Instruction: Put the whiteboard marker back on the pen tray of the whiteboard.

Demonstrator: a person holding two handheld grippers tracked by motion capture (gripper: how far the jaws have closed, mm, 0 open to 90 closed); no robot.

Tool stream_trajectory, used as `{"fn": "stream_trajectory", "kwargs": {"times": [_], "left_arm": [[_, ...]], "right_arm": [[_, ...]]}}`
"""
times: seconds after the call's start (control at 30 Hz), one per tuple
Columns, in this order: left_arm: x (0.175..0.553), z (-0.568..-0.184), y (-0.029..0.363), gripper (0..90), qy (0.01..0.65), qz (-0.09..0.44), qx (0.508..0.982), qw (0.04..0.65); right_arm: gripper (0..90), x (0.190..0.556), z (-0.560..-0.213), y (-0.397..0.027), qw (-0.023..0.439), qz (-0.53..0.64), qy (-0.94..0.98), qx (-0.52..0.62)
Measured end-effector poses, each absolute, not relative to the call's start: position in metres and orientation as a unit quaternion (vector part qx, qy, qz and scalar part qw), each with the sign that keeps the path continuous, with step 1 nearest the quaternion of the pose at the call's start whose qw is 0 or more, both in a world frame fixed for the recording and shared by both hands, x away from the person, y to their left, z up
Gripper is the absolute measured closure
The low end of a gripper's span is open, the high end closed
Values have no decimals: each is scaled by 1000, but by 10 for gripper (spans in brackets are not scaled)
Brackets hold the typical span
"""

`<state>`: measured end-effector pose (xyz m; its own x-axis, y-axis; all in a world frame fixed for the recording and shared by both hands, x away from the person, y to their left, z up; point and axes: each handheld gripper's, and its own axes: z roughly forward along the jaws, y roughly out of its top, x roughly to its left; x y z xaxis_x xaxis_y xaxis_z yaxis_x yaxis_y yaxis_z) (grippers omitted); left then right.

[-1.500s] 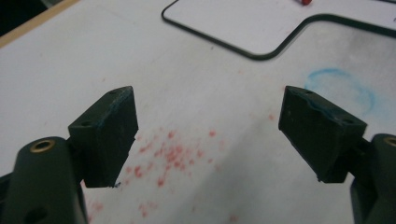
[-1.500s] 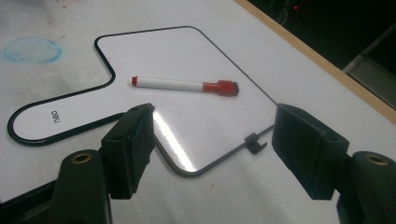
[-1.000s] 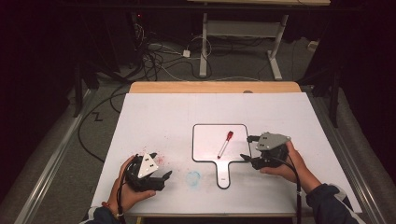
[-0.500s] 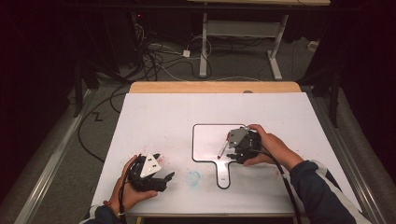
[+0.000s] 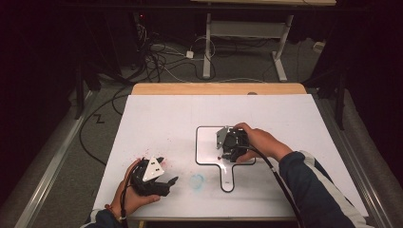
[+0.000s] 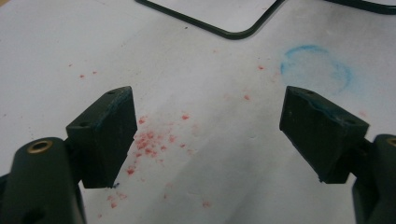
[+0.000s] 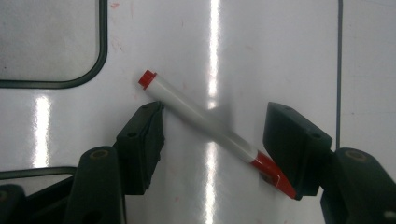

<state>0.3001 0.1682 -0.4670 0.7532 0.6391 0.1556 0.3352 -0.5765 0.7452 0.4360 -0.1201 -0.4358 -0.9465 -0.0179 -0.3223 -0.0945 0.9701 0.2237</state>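
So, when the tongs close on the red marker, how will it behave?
The marker looks like a stiff, round barrel, so it will probably hold its shape but may roll. It lies slantwise between the right tongs on a glossy whiteboard, so it might swivel or slide.

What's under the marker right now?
The marker lies on the glossy whiteboard, between the right gripper's closing jaws. The board beneath its barrel is covered.
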Motion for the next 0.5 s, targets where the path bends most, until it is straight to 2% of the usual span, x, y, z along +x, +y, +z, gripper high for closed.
{"fn": "stream_trajectory", "kwargs": {"times": [0.2,0.33,0.5], "left_arm": [[300,-468,167,176,279,207,866,359],[300,-468,167,176,278,205,868,357],[300,-469,166,177,280,203,869,355]], "right_arm": [[632,444,-435,-110,90,125,987,-34],[793,444,-435,-105,82,120,988,-41],[817,441,-435,-106,86,123,988,-32]]}}
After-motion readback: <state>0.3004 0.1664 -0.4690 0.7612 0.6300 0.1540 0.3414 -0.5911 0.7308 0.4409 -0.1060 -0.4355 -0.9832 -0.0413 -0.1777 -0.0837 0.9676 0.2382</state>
